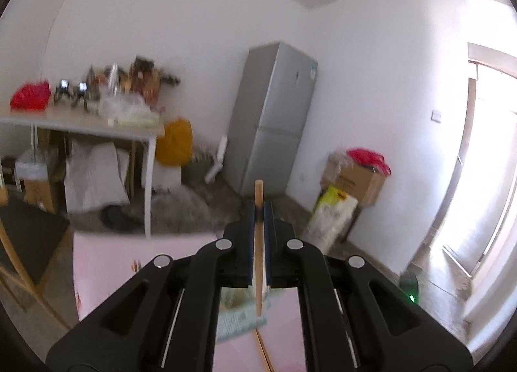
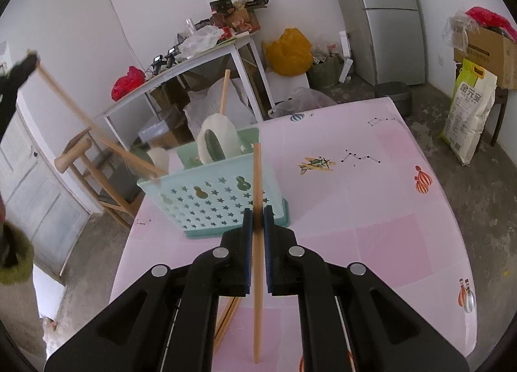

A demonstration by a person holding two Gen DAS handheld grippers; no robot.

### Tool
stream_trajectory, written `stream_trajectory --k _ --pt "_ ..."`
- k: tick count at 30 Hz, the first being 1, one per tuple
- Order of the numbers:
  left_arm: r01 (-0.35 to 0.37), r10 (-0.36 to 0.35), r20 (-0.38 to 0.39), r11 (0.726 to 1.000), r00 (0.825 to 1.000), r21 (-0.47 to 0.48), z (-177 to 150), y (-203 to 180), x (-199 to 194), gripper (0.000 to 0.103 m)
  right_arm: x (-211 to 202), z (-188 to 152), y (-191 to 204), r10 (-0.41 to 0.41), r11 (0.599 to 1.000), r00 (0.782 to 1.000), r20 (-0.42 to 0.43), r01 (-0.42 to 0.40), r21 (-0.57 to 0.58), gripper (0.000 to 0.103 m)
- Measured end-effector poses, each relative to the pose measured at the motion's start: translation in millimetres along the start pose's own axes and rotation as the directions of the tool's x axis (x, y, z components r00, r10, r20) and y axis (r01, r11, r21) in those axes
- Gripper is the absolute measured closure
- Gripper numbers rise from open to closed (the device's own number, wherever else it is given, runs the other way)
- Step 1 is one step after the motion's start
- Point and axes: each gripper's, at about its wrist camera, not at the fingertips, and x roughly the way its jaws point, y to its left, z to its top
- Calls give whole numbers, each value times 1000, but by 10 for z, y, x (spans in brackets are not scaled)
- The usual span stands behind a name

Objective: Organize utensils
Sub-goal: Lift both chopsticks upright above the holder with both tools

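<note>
My right gripper [image 2: 257, 220] is shut on a wooden chopstick [image 2: 257, 178] that stands upright just in front of the light green perforated basket [image 2: 213, 201] on the pink table [image 2: 371, 210]. The basket holds a white slotted spatula with a wooden handle [image 2: 216, 139] and a white spoon [image 2: 160, 159]. My left gripper [image 1: 258, 210] is shut on another wooden chopstick [image 1: 258, 242], held high; it shows at the far left of the right wrist view [image 2: 61, 94]. More chopsticks [image 2: 227, 317] lie on the table under my right gripper.
A wooden chair [image 2: 93, 165] stands left of the pink table. Behind are a cluttered white table [image 2: 200, 58], a yellow bag [image 2: 287, 52], a grey fridge [image 1: 274, 120], cardboard boxes [image 1: 355, 178] and a rice bag [image 2: 468, 117].
</note>
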Motion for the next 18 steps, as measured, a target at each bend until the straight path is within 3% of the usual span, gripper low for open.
stream_trajectory --k 6,13,18 --pt "-97 96 21 994 995 55 9 -81 363 99 -30 6 -13 9 1000 1000 10 -10 3 96" --pt "-173 177 -61 983 982 63 -383 32 934 99 -34 0 -40 15 1000 1000 3 -15 5 96" --pt "-174 180 -129 983 975 61 -645 139 1131 99 -28 4 -26 13 1000 1000 3 -13 5 96"
